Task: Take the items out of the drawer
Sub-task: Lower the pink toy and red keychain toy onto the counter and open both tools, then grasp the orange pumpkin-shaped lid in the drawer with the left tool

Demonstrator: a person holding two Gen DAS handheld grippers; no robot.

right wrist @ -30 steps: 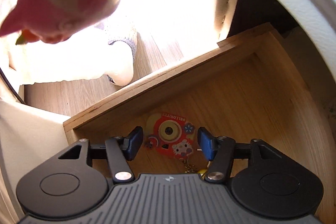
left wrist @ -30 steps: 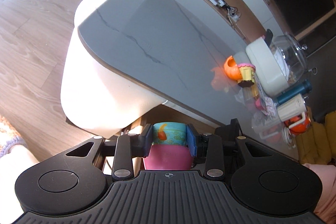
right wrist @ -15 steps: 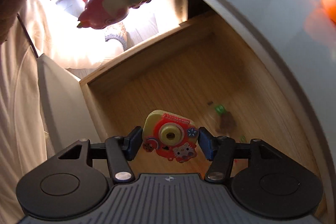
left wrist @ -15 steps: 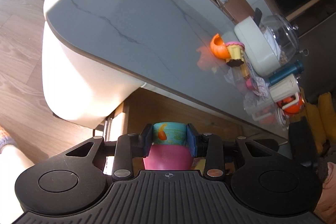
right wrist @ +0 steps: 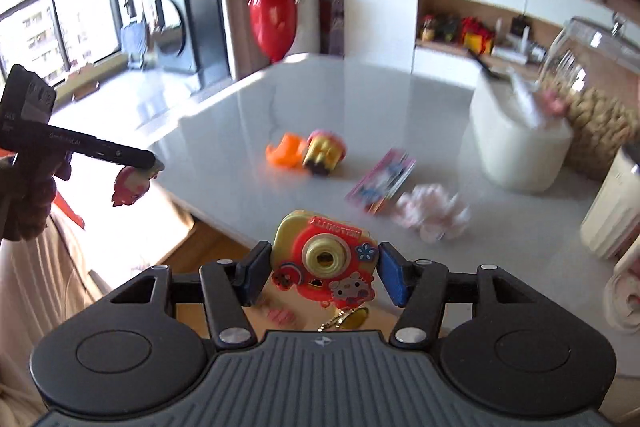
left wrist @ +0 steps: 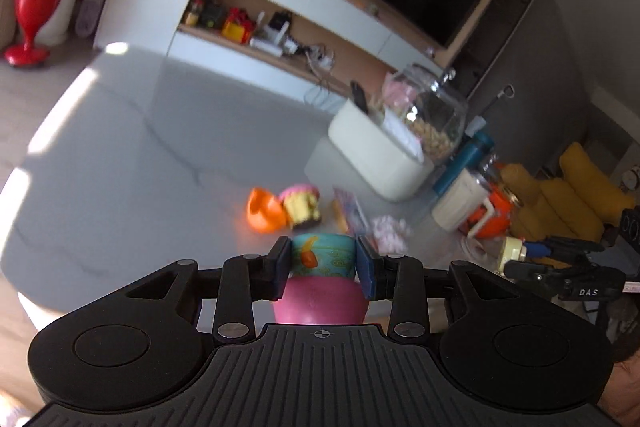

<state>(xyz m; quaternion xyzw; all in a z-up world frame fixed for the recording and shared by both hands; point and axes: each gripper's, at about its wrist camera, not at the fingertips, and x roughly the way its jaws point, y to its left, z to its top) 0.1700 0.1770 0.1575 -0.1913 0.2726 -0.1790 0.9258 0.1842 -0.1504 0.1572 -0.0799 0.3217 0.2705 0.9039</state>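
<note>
Left gripper [left wrist: 323, 261] clenched on pink-and-teal toy pot [left wrist: 320, 283]; pot base hidden behind gripper body. Right gripper [right wrist: 324, 271] grasping red-yellow plastic toy camera [right wrist: 325, 261]; pad contact hard to confirm. Ahead, blurred: grey marble tabletop [left wrist: 132, 147], left half open. Orange cup [right wrist: 285, 151], yellow-pink toy cupcake [right wrist: 325, 151], white bin [right wrist: 516, 147] ahead-right.

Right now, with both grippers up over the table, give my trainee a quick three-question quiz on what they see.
1. True or false: the right gripper holds a toy camera.
2. What does the left gripper grip? A) an orange cup B) a pink and teal toy C) a booklet
3. Fill in: on the grey table, the orange toy lies beside a ____ and pink toy.

Key: 1 true; 2 B; 3 yellow.
</note>
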